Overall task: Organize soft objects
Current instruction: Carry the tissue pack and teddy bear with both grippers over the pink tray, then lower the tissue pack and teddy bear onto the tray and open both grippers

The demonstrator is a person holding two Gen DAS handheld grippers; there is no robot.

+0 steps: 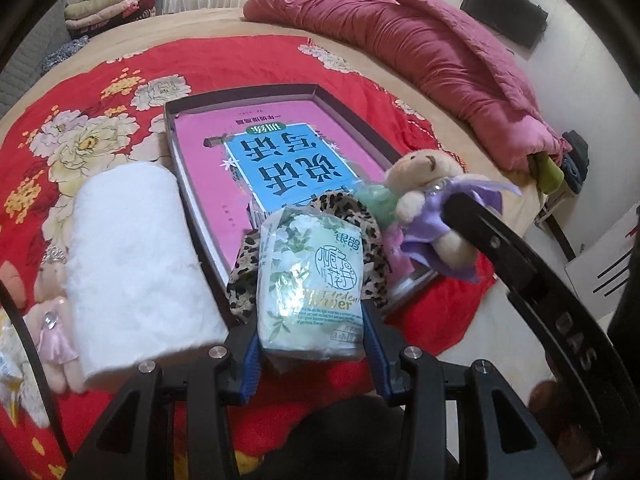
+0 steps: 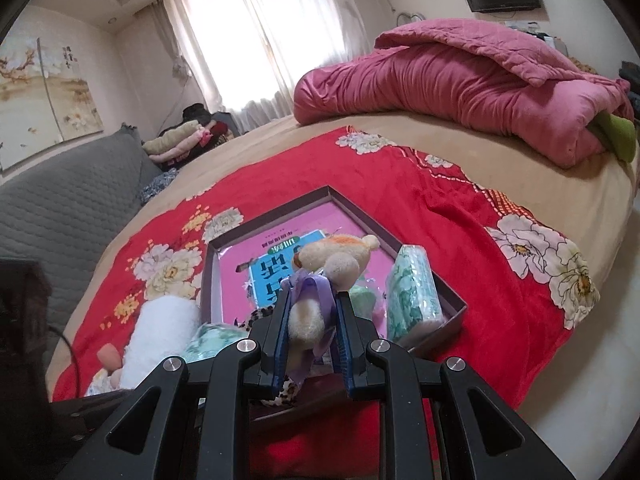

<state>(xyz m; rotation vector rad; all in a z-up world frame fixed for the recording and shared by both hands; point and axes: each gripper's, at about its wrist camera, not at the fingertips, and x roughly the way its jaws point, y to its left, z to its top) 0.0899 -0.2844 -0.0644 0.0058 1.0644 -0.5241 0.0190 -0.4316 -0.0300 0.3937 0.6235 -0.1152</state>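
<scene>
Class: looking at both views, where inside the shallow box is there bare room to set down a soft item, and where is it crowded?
Free: the far half of the shallow dark-rimmed box, over the pink book toward the far rim. Crowded: the near end, with the leopard-print cloth, a green-patterned tissue pack and both loaded grippers.

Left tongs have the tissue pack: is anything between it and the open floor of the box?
Yes. A leopard-print cloth lies on the near end of the box, just past the tissue pack in the left tongs. The far end looks bare.
</scene>
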